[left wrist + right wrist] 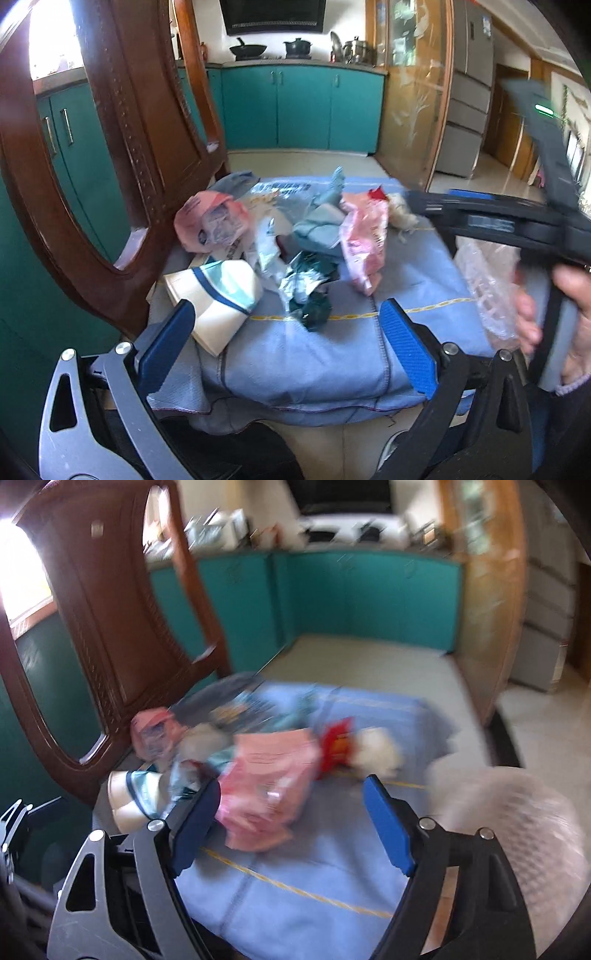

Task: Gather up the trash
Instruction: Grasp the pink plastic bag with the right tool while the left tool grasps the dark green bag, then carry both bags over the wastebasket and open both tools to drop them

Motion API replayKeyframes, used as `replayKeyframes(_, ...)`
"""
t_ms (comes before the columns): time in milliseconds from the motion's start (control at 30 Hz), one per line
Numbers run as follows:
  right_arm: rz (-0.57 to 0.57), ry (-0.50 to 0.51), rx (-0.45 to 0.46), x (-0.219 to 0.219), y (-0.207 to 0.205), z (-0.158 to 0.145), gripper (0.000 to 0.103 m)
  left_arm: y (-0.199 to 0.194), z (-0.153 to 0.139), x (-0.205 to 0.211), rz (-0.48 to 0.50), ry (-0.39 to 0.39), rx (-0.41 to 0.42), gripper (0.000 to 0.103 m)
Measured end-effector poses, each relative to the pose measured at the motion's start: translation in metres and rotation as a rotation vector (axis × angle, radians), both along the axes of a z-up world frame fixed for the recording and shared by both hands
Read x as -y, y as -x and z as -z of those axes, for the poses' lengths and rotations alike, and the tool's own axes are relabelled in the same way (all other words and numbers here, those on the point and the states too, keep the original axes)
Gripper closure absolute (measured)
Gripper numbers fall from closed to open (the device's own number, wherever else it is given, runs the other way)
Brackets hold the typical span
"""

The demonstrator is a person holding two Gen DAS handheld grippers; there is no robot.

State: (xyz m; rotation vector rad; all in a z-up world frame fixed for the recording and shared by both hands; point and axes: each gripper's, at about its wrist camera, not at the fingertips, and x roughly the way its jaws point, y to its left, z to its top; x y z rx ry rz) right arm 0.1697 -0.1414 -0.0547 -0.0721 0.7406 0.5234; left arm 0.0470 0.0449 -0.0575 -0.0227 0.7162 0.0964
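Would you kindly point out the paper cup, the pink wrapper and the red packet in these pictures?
paper cup [218, 299], left wrist view, on its white side wall.
pink wrapper [266, 786], right wrist view, on the middle of its flat face.
red packet [336, 744], right wrist view, on its red front.

Print on wrappers [364, 236] blurred; no text readable.

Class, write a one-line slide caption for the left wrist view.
Open left hand-held gripper above a blue cloth strewn with wrappers and a paper cup.
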Motion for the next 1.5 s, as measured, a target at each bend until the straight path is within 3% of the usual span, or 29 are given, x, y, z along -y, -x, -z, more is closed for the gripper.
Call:
replayKeyframes(133,-0.045,0.043,-0.094,-0.041,-0.022,0.042,0.023,-0.010,0.011,-0.006,-0.018,-0.019,-0.049,0.003)
replayKeyframes(167,-0.046,0.065,-0.113,-0.046,-0.025,0.053,0.023,-0.013,0.014,-0.008,-0.017,-0.017,-0.059,0.008)
replayKeyframes(200,-0.043,0.085,-0.120,-0.047,-0.027,0.060,0.025,-0.016,0.017,-0.009,-0.011,-0.006,-0.066,0.022)
replayKeyframes(233,-0.044,0.093,-0.128,-0.045,-0.027,0.066,0.032,-0.021,0.020,-0.009,0.002,0.017,-0.086,0.028)
replayKeyframes(267,-0.057,0.075,-0.152,-0.042,-0.027,0.071,0.054,-0.025,0.023,-0.008,0.011,0.035,-0.096,0.036)
replayKeyframes(300,-0.067,0.053,-0.184,-0.038,-0.028,0.075,0.063,-0.029,0.025,-0.008,0.022,0.056,-0.108,0.038)
replayKeyframes(367,-0.084,-0.003,-0.233,-0.028,-0.028,0.079,0.073,-0.035,0.029,-0.003,0.042,0.078,-0.120,0.038)
replayKeyframes(467,-0.104,-0.015,-0.217,-0.012,-0.019,0.072,0.077,-0.042,0.031,0.004,0.065,0.073,-0.126,0.038)
replayKeyframes(733,-0.103,-0.072,-0.131,0.028,0.013,0.040,0.078,-0.069,0.050,0.012,0.062,0.066,-0.184,0.036)
replayKeyframes(767,-0.098,-0.067,-0.119,0.032,0.016,0.035,0.078,-0.072,0.053,0.014,0.062,0.054,-0.189,0.043)
replayKeyframes(800,-0.093,-0.064,-0.109,0.037,0.020,0.031,0.078,-0.075,0.056,0.015,0.057,0.040,-0.190,0.057)
replayKeyframes(867,-0.085,-0.069,-0.096,0.038,0.015,0.031,0.078,-0.081,0.058,0.013,0.056,0.036,-0.185,0.058)
replayKeyframes(967,-0.073,-0.091,-0.084,0.050,0.016,0.025,0.078,-0.078,0.057,0.012,0.058,0.056,-0.181,0.068)
replayKeyframes(1133,-0.029,-0.093,-0.041,0.072,0.020,0.015,0.078,-0.062,0.040,0.011,0.063,0.096,-0.117,0.069)
replayKeyframes(1233,0.033,-0.063,0.018,0.090,0.023,0.004,0.078,-0.056,0.021,0.024,0.090,0.088,-0.061,0.069)
replayKeyframes(1400,0.268,-0.017,0.133,0.157,0.025,-0.015,0.078,-0.053,-0.014,0.058,0.202,0.088,0.031,0.069)
replayKeyframes(1500,0.381,-0.028,0.135,0.199,0.028,-0.015,0.078,-0.063,-0.023,0.091,0.306,0.121,0.053,0.069)
